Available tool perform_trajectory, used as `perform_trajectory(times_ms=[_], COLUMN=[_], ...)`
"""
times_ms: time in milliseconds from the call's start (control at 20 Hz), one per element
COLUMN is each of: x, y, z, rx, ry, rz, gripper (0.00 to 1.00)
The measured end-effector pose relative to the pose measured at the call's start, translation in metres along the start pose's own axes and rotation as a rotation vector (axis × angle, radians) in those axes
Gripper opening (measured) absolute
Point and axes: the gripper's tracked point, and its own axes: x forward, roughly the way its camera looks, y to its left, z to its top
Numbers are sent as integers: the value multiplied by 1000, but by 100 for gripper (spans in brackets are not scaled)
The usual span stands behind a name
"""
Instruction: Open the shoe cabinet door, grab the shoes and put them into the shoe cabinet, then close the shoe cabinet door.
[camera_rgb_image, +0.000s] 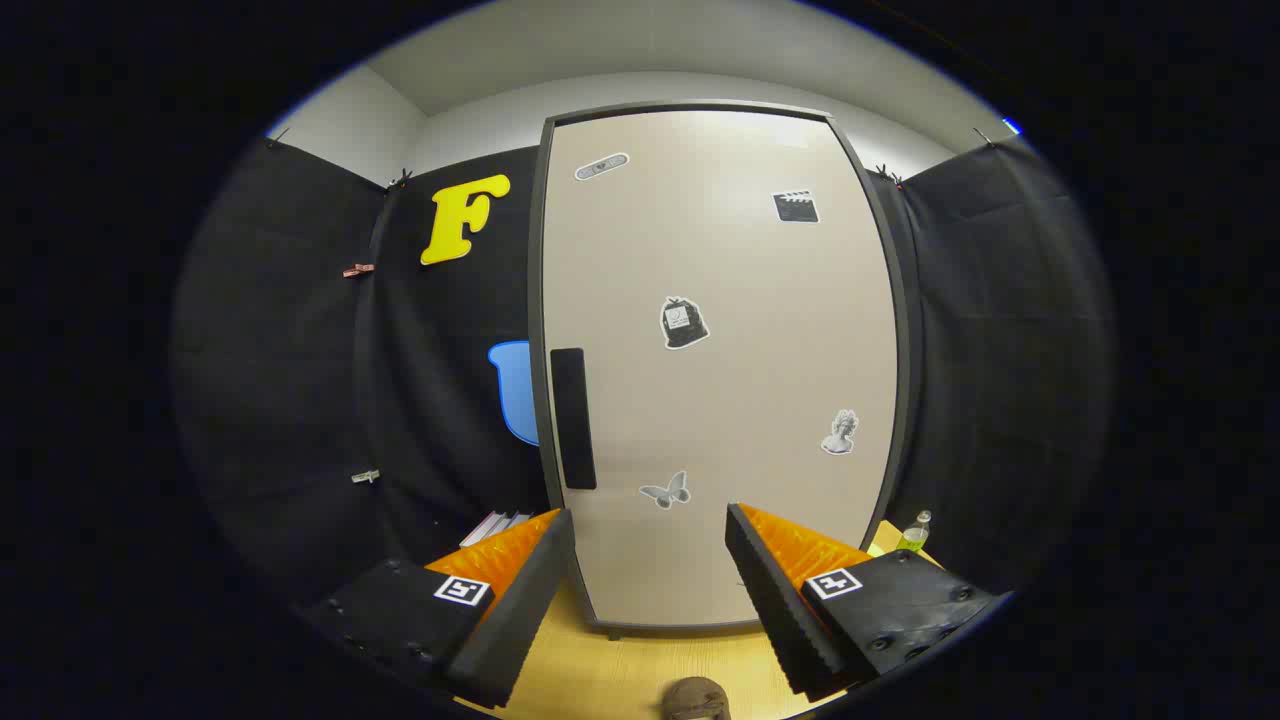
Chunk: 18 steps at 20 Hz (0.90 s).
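The shoe cabinet stands straight ahead of me, tall and beige with a dark frame. Its door is shut and carries several small stickers. A long black handle runs upright near the door's left edge, just beyond my left finger. My gripper is open, fingers spread wide with nothing between them, pointing at the lower part of the door. Below and between the fingers, on the wooden floor, the brown top of a shoe peeks in.
Black cloth walls close in on both sides of the cabinet. A small bottle with green liquid stands on the floor to the cabinet's right. Some flat pale items lie to its left, behind my left finger. The wooden floor runs under the fingers.
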Motion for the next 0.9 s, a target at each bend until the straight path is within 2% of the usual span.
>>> perform_trajectory(times_ms=[900], x=[30], y=[32], z=[9], rx=[-19], ry=[-35], rz=[44], gripper=[98])
